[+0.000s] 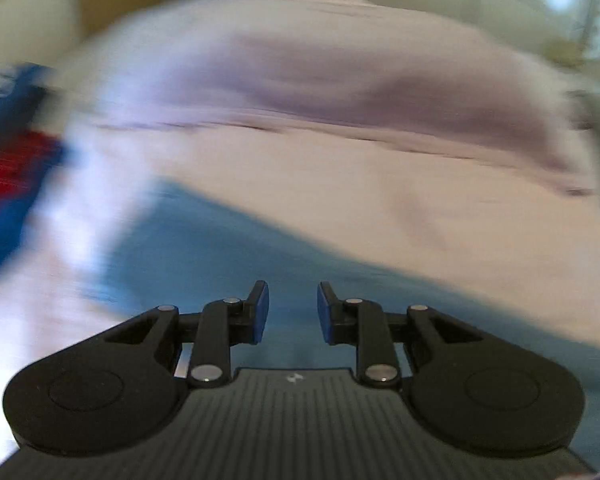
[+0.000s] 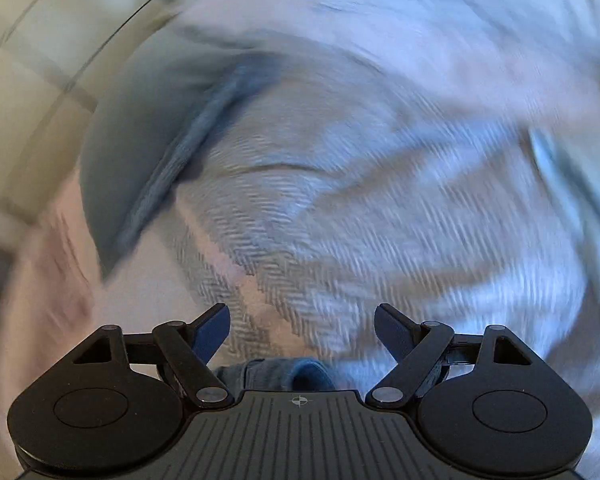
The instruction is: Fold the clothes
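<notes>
Both views are motion-blurred. In the left wrist view a light blue garment (image 1: 228, 248) lies flat on a pale pink-white bed cover (image 1: 380, 168). My left gripper (image 1: 293, 304) hovers over the blue cloth, open, with nothing between its blue pads. In the right wrist view a grey-blue garment (image 2: 140, 152) with a ribbed edge lies at the left on a pale herringbone-weave cover (image 2: 360, 220). My right gripper (image 2: 302, 328) is wide open above that cover. A bit of blue-grey cloth (image 2: 276, 374) shows just below the jaws, not clamped.
A blue and red cloth (image 1: 8, 168) lies at the far left of the left wrist view. Beige floor tiles (image 2: 32, 80) show beyond the bed's edge at the upper left of the right wrist view. A lilac fold (image 1: 340, 92) crosses the cover farther back.
</notes>
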{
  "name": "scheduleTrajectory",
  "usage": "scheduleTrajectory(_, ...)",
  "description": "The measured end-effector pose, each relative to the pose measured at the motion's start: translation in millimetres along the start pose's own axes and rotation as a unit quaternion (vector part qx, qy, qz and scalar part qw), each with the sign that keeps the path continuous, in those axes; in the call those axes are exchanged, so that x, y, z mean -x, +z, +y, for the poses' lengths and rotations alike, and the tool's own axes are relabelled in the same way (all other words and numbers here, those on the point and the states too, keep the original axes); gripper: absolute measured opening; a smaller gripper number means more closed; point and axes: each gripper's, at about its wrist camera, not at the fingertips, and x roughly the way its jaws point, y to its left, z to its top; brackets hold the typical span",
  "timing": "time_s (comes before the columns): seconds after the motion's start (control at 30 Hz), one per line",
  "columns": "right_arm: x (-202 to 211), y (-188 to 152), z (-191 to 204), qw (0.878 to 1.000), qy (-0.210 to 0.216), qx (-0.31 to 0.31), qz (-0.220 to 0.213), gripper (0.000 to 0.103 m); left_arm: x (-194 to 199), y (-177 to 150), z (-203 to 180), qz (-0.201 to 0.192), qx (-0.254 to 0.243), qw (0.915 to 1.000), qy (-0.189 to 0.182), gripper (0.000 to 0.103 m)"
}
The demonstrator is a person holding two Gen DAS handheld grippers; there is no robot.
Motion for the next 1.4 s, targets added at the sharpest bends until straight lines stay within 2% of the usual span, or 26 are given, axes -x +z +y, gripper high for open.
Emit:
scheduleTrajectory(0.07, -11, 6, -28, 0.994, 0.056, -0.07, 0.058, 0.083, -17, 4, -44, 0.031, -0.024, 0.9961, -0.078, 0.022)
scheduleTrajectory(0.13, -29, 7, -47, 0.98, 0.097, -0.131, 0.117, 0.081, -31, 3, -93, 0.043, -0.069, 0.9884, -0.128, 0.022)
scheduleTrajectory(0.2, -50, 3, -63, 0.963, 0.127, -0.187, 0.149, 0.076, -40, -1, -135, 0.049, -0.114, 0.9804, -0.153, 0.025)
scheduleTrajectory(0.3, -82, -4, -86, 0.927, 0.17, -0.27, 0.194, 0.061, -50, -12, -174, 0.067, -0.138, 0.9751, -0.16, 0.025)
scheduleTrajectory(0.37, -103, -9, -101, 0.901, 0.193, -0.319, 0.219, 0.041, -52, -20, -186, 0.079, -0.133, 0.9747, -0.161, 0.025)
scheduleTrajectory(0.4, -111, -12, -105, 0.898, 0.192, -0.331, 0.218, 0.027, -53, -24, -192, 0.085, -0.131, 0.9744, -0.162, 0.025)
scheduleTrajectory(0.43, -117, -14, -108, 0.897, 0.195, -0.337, 0.211, 0.005, -53, -28, -196, 0.091, -0.131, 0.9745, -0.158, 0.024)
scheduleTrajectory(0.47, -115, -11, -104, 0.908, 0.206, -0.312, 0.188, 0.006, -53, -29, -197, 0.094, -0.133, 0.9748, -0.152, 0.024)
scheduleTrajectory(0.53, -86, 4, -64, 0.958, 0.228, -0.128, 0.122, 0.005, -52, -31, -198, 0.095, -0.141, 0.9752, -0.142, 0.024)
scheduleTrajectory(0.57, -67, 9, -41, 0.965, 0.245, -0.027, 0.085, 0.005, -49, -32, -196, 0.091, -0.144, 0.9756, -0.138, 0.024)
scheduleTrajectory(0.63, -34, 13, -6, 0.951, 0.283, 0.121, 0.021, 0.005, -49, -33, -194, 0.084, -0.148, 0.9782, -0.119, 0.024)
scheduleTrajectory(0.67, -32, 15, 0, 0.952, 0.264, 0.156, 0.002, 0.005, -51, -34, -194, 0.083, -0.147, 0.9798, -0.107, 0.024)
scheduleTrajectory(0.7, -45, 19, 0, 0.962, 0.215, 0.168, 0.007, 0.005, -55, -36, -195, 0.081, -0.145, 0.9815, -0.095, 0.024)
scheduleTrajectory(0.77, -85, 31, -18, 0.981, 0.135, 0.121, 0.066, 0.007, -61, -38, -199, 0.076, -0.143, 0.9836, -0.079, 0.024)
scheduleTrajectory(0.83, -113, 45, -42, 0.982, 0.145, 0.026, 0.12, 0.01, -63, -40, -204, 0.076, -0.152, 0.9826, -0.076, 0.025)
scheduleTrajectory(0.87, -111, 50, -43, 0.979, 0.158, 0.013, 0.129, 0.019, -62, -40, -207, 0.074, -0.16, 0.9811, -0.081, 0.028)
scheduleTrajectory(0.9, -104, 53, -39, 0.976, 0.172, 0.026, 0.13, 0.023, -60, -41, -209, 0.069, -0.17, 0.9792, -0.086, 0.029)
scheduleTrajectory(0.97, -86, 56, -33, 0.973, 0.186, 0.06, 0.125, 0.044, -55, -43, -211, 0.062, -0.187, 0.9768, -0.083, 0.031)
scheduleTrajectory(1.03, -69, 51, -38, 0.976, 0.173, 0.071, 0.115, 0.059, -53, -45, -210, 0.06, -0.186, 0.9775, -0.079, 0.031)
scheduleTrajectory(1.13, -64, 45, -58, 0.975, 0.179, 0.042, 0.126, 0.06, -50, -49, -204, 0.068, -0.151, 0.9825, -0.086, 0.031)
scheduleTrajectory(1.17, -68, 39, -54, 0.972, 0.182, 0.056, 0.135, 0.059, -49, -50, -203, 0.07, -0.14, 0.9836, -0.089, 0.031)
scheduleTrajectory(1.2, -73, 34, -49, 0.969, 0.186, 0.07, 0.144, 0.049, -47, -54, -203, 0.072, -0.133, 0.9841, -0.092, 0.031)
scheduleTrajectory(1.23, -78, 28, -42, 0.969, 0.172, 0.098, 0.15, 0.018, -45, -57, -204, 0.073, -0.132, 0.9841, -0.093, 0.031)
scheduleTrajectory(1.3, -95, 13, -16, 0.965, 0.078, 0.202, 0.147, 0.017, -40, -63, -206, 0.076, -0.139, 0.9833, -0.09, 0.031)
scheduleTrajectory(1.33, -94, 8, -4, 0.963, 0.058, 0.227, 0.132, 0.02, -36, -65, -206, 0.076, -0.144, 0.9827, -0.088, 0.031)
scheduleTrajectory(1.4, -75, 3, 4, 0.963, 0.048, 0.24, 0.11, 0.037, -24, -69, -201, 0.073, -0.147, 0.9827, -0.087, 0.031)
